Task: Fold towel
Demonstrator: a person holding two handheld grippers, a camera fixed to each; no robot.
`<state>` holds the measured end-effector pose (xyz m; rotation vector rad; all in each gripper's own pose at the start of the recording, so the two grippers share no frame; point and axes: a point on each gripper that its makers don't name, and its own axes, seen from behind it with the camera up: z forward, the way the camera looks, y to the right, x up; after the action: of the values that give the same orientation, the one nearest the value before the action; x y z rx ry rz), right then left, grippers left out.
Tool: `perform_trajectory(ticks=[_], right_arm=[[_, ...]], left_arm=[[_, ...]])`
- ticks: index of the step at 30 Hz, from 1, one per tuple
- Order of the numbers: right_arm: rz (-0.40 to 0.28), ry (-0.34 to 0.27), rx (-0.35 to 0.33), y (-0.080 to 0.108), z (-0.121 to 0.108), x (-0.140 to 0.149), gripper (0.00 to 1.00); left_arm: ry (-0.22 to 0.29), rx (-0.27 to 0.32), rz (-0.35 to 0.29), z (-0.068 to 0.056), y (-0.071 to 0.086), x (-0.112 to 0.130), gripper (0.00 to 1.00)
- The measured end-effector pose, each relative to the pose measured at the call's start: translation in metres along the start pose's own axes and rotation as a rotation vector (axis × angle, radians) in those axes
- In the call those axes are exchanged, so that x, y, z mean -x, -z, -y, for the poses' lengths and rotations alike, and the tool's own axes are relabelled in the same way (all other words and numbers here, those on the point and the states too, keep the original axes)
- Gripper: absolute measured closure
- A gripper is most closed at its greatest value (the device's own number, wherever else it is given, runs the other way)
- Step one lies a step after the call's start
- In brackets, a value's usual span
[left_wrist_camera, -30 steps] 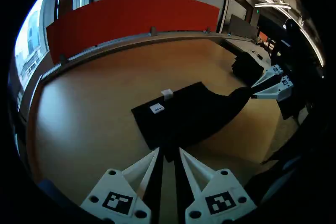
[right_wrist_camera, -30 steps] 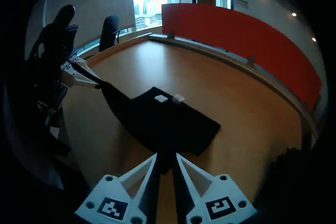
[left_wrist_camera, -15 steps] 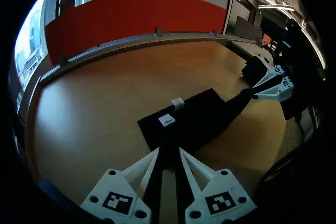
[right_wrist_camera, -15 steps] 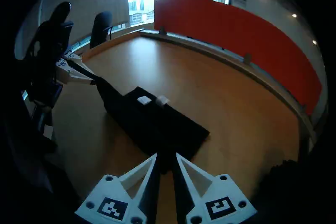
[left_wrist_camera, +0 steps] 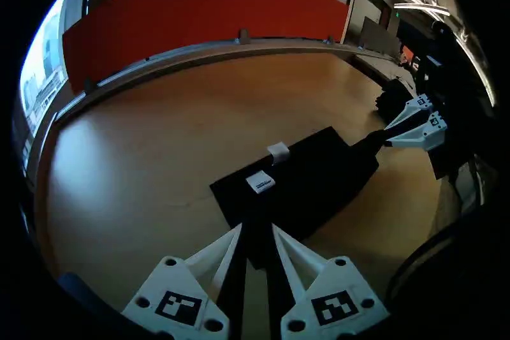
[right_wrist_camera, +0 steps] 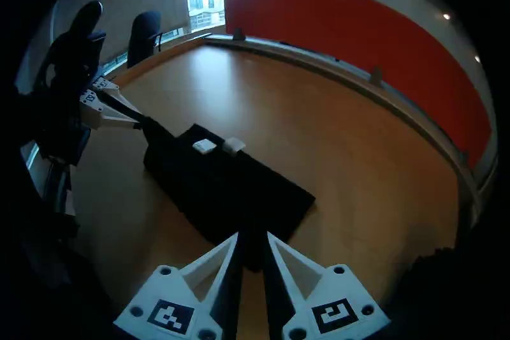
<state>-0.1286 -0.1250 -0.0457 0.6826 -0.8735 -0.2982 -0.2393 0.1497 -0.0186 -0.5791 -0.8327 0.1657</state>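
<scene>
A black towel (left_wrist_camera: 312, 177) lies folded on the wooden table (left_wrist_camera: 146, 148), with two white tags (left_wrist_camera: 260, 182) on its top layer. My left gripper (left_wrist_camera: 257, 230) is shut on the towel's near corner. Farther right, my right gripper (left_wrist_camera: 384, 138) pinches the other corner just above the table. In the right gripper view the same towel (right_wrist_camera: 223, 193) stretches ahead. There my right gripper (right_wrist_camera: 254, 245) holds its near edge, and my left gripper (right_wrist_camera: 141, 124) holds the far left corner. The white tags (right_wrist_camera: 204, 145) sit near that corner.
A red partition (left_wrist_camera: 191, 14) runs along the table's far edge above a grey rail (left_wrist_camera: 191, 59). Dark office chairs (right_wrist_camera: 143, 30) stand by the window at the table's left end. A dark object (left_wrist_camera: 392, 94) sits on the table beyond the right gripper.
Both grippers have moved lower and forward with the towel. The hanging, curved part between them has flattened onto the table, and the towel now lies as a tidy rectangle.
</scene>
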Motion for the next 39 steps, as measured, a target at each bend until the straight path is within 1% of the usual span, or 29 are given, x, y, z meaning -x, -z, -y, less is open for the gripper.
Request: perform_trajectory(ticks=[5,9,14,18,21,23,26,28,33,39], right_arm=[[0.027,-0.047,-0.002,-0.017,-0.008,0.006,0.83],[0.049,-0.069,0.006,-0.030,-0.014,0.013,0.82],[0.067,-0.076,0.016,-0.041,-0.017,0.019,0.82],[0.074,-0.080,0.030,-0.048,-0.021,0.022,0.80],[0.077,-0.084,0.045,-0.052,-0.026,0.023,0.78],[0.079,-0.087,0.064,-0.056,-0.032,0.023,0.73],[0.078,-0.087,0.092,-0.060,-0.040,0.021,0.64],[0.077,-0.087,0.102,-0.062,-0.043,0.020,0.57],[0.076,-0.077,0.124,-0.062,-0.051,0.016,0.39],[0.075,-0.070,0.155,-0.061,-0.062,0.013,0.34]], left_arm=[[-0.005,-0.006,0.011,0.007,-0.018,0.002,0.83],[-0.006,-0.009,0.017,0.012,-0.033,0.005,0.83],[-0.007,-0.009,0.029,0.015,-0.047,0.009,0.83],[-0.021,-0.014,0.038,0.017,-0.055,0.012,0.83],[-0.037,-0.032,0.040,0.022,-0.061,0.013,0.77],[-0.046,-0.049,0.040,0.027,-0.064,0.012,0.72],[-0.058,-0.076,0.044,0.035,-0.068,0.012,0.63],[-0.067,-0.089,0.047,0.039,-0.070,0.012,0.61],[-0.082,-0.111,0.045,0.047,-0.072,0.008,0.61],[-0.080,-0.130,0.033,0.053,-0.070,0.003,0.61]])
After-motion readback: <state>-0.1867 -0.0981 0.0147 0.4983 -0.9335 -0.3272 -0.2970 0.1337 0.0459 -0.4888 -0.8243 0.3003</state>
